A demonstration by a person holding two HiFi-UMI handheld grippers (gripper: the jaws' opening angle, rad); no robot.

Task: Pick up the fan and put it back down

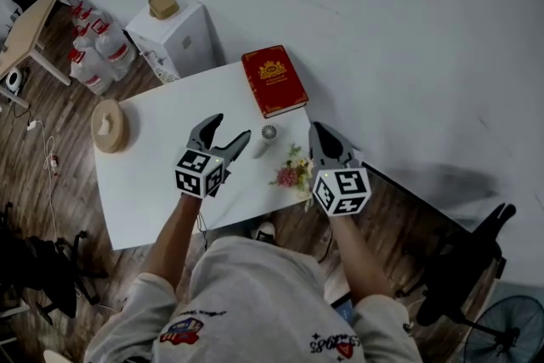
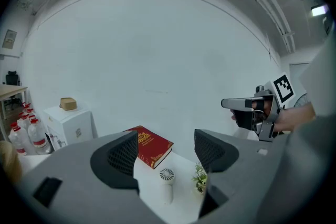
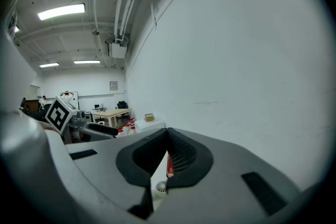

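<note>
At frame centre the fan [image 1: 269, 133] stands upright just right of the open left gripper [image 1: 231, 128]; the closed, empty right gripper [image 1: 316, 130] sits farther off.

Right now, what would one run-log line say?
fan on table, not gripped | left gripper open, near fan | right gripper shut, empty

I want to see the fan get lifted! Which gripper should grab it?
Probably the left gripper: its jaws stand apart, and the fan sits just ahead between them in its view. The right gripper is shut, beside the flowers.
</note>
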